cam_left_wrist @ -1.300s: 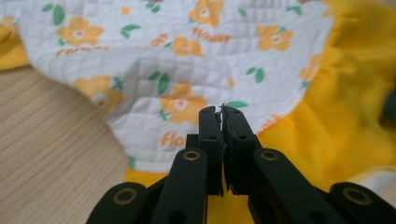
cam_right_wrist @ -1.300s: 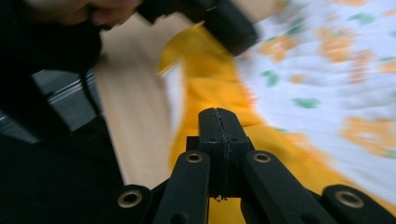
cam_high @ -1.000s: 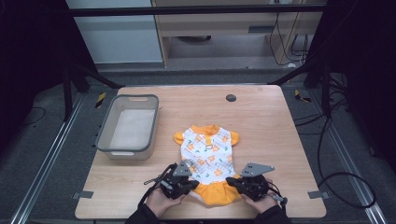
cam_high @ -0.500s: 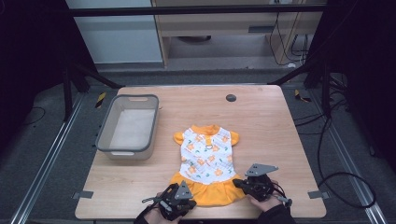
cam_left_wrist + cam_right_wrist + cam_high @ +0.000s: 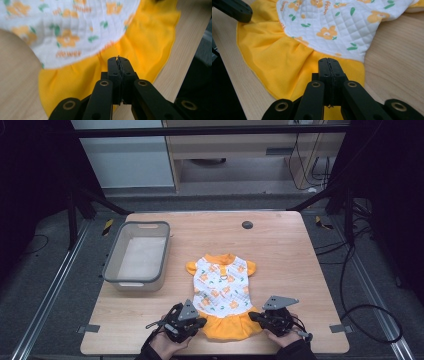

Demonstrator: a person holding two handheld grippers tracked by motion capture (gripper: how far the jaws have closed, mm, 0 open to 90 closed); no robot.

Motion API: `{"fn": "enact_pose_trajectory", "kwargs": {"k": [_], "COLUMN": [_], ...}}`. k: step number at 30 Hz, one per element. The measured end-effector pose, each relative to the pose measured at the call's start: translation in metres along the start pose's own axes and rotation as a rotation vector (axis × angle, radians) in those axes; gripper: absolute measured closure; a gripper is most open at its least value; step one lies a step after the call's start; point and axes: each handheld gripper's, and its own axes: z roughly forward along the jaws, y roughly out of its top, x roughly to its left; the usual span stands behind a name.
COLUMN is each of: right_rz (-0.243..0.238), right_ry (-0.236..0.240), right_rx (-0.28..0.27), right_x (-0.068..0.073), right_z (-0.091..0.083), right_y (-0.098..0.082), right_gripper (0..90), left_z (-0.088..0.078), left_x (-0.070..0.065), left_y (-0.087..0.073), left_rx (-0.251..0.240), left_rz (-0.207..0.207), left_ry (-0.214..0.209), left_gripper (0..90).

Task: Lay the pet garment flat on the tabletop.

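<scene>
Small dress [image 5: 223, 292] laid flat, lower centre of tabletop [image 5: 280, 250]: judged light, limp, non-fragile. Hem corners advised for grasp. Left tool [image 5: 198, 324], right tool [image 5: 254, 316]: jaws pressed together, nothing pinched.

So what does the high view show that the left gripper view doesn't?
The high view takes in the grey bin on the left of the wooden table, the dress's orange collar and sleeves, a small dark disc near the far edge, and both the left gripper and right gripper at the skirt's two sides. The left gripper view gives a close look at its own shut jaws over the orange skirt and the seam where skirt meets quilted top. Both show the flower-print dress lying flat on the wood.
</scene>
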Motion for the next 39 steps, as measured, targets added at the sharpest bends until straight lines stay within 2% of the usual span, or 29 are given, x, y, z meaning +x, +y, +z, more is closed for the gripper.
{"fn": "enact_pose_trajectory", "kwargs": {"k": [3,6,12,15,16,17,18,23,27,31,33,38,39], "right_rz": [0.005,0.017,0.035,0.028,0.032,0.03,0.03,0.019,0.039,0.053,0.053,0.038,0.023], "right_ry": [-0.002,-0.024,-0.028,-0.021,-0.017,-0.015,-0.015,-0.034,-0.052,-0.062,-0.06,-0.05,-0.041], "right_rx": [0.024,0.071,0.082,0.07,0.055,0.019,0.019,-0.087,-0.129,-0.143,-0.136,-0.114,-0.1], "right_x": [0.0,-0.001,-0.001,-0.001,-0.001,-0.001,-0.001,-0.006,-0.014,-0.018,-0.018,-0.013,-0.009], "right_z": [-0.003,-0.006,-0.007,-0.008,-0.009,-0.012,-0.012,-0.016,-0.008,0.005,0.011,0.02,0.024], "right_y": [-0.006,-0.016,-0.019,-0.018,-0.017,-0.014,-0.014,0.0,0.014,0.022,0.024,0.024,0.022], "right_gripper": [90.0,90.0,90.0,90.0,90.0,90.0,90.0,90.0,90.0,90.0,90.0,90.0,90.0], "left_z": [0.002,0.004,0.004,-0.001,-0.004,-0.008,-0.011,-0.024,-0.017,0.007,0.021,0.052,0.059], "left_x": [-0.003,-0.009,-0.012,-0.011,-0.011,-0.01,-0.009,0.018,0.046,0.073,0.086,0.113,0.118], "left_y": [-0.01,-0.016,-0.021,-0.018,-0.016,-0.014,-0.012,0.012,0.033,0.056,0.066,0.085,0.087], "left_rx": [0.036,0.063,0.063,0.028,0.011,-0.014,-0.034,-0.108,-0.13,-0.144,-0.141,-0.132,-0.126], "left_rz": [0.001,0.006,0.004,0.005,0.003,0.006,0.004,-0.019,-0.042,-0.063,-0.091,-0.14,-0.143], "left_ry": [-0.011,-0.014,-0.02,-0.02,-0.019,-0.013,-0.007,0.077,0.13,0.202,0.227,0.283,0.295], "left_gripper": [88.6,88.3,88.2,88.2,88.2,88.2,88.2,87.9,88.1,88.8,89.2,89.5,89.1]}}
